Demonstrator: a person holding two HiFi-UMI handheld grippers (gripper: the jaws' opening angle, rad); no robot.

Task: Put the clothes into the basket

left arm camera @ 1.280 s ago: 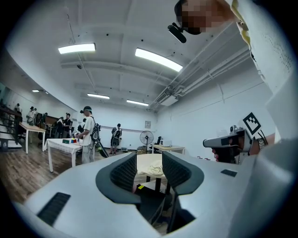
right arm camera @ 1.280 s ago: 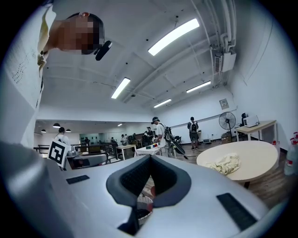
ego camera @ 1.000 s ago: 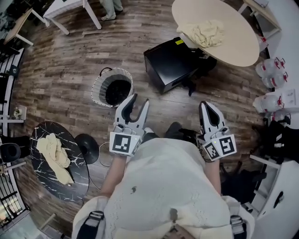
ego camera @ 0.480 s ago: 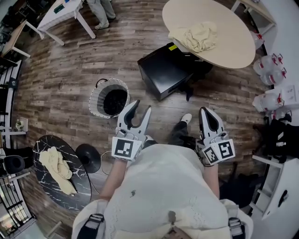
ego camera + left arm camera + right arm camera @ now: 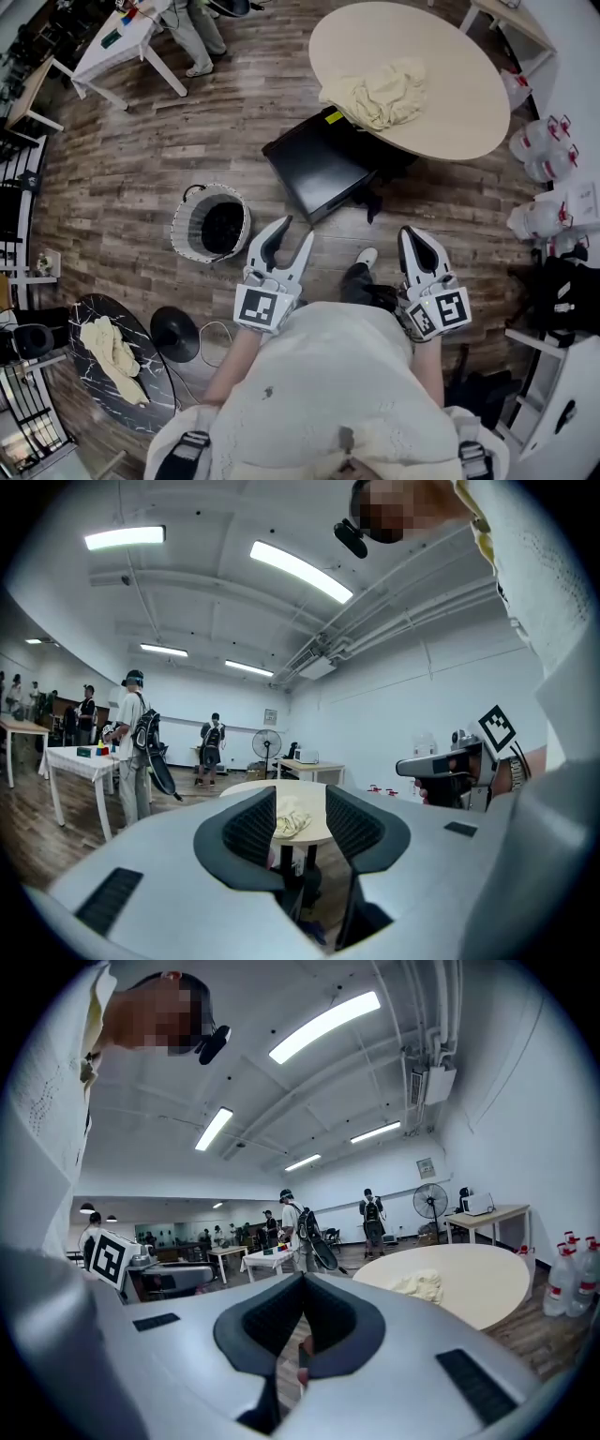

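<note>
Task barely begun, by my read. Left gripper [image 5: 293,232] jaws stood apart, nothing between them. Right gripper [image 5: 412,236] jaws were pressed together, empty. A cream garment [image 5: 384,92] lay on the round table [image 5: 459,94], and a second cream garment [image 5: 111,345] on the marble side table [image 5: 103,305]. The basket [image 5: 187,242] sat on the floor, no cream cloth visible inside. Both pickups remained.

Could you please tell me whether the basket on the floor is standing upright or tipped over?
Upright: the basket stands on the wooden floor, its round opening facing up toward the head view.
</note>
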